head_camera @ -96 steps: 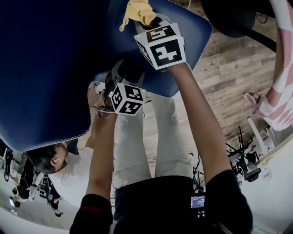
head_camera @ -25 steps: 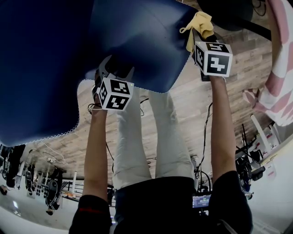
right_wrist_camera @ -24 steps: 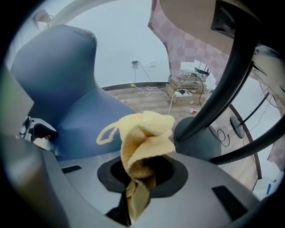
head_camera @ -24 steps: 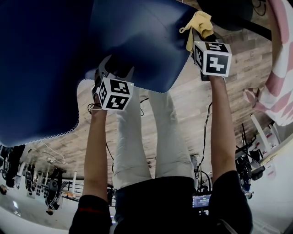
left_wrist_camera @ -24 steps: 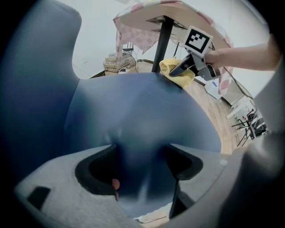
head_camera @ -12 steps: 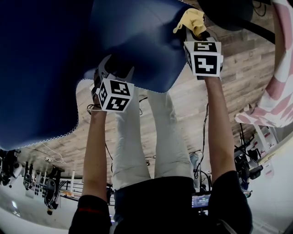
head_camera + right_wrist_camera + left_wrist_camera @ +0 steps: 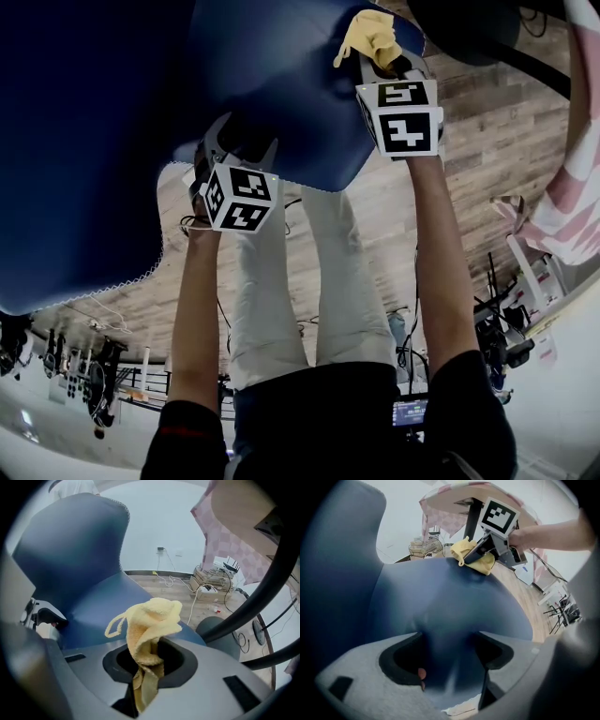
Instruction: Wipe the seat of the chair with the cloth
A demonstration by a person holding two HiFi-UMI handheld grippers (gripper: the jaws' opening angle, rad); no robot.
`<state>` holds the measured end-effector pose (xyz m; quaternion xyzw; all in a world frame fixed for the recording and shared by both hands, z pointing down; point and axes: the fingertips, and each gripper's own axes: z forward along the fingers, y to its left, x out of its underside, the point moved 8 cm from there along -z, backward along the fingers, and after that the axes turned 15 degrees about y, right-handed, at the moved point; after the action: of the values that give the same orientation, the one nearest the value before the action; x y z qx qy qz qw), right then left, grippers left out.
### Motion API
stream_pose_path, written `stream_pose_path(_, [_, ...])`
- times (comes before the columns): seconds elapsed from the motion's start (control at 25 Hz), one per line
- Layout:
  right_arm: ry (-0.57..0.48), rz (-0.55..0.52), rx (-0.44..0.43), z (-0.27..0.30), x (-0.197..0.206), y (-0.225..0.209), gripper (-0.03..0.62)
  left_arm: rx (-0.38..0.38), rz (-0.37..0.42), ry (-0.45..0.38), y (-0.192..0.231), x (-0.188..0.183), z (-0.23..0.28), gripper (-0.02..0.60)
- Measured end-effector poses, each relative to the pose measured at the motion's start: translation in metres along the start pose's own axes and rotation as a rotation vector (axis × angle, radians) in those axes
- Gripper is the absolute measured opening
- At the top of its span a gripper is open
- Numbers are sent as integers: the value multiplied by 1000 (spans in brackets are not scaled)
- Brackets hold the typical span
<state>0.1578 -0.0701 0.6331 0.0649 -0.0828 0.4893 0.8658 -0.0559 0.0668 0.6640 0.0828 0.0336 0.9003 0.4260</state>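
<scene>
Head view: right gripper [image 7: 386, 64] at the far right corner of the blue chair seat [image 7: 281, 84], jaws clamped together on the yellow cloth [image 7: 370, 36]. Cloth is bunched and sticks out past the jaw tips; a thin loop hangs off its left side in the right gripper view. Seen from the left gripper view, the cloth rests on the seat surface at that corner. Near edge of seat: left gripper [image 7: 239, 150], jaws closed on the edge itself, blue upholstery filling the gap between them. Grippers well apart. Wood plank floor [image 7: 469, 141] below.
</scene>
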Motion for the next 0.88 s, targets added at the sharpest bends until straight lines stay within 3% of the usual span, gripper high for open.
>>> stream_pose_path(0.56, [-46, -6, -144, 9, -51, 59, 71, -13, -3, -3, 1, 3, -4, 347])
stream_pose_path(0.88, [-74, -85, -218, 11, -81, 108, 71, -15, 2, -25, -2, 2, -6, 347])
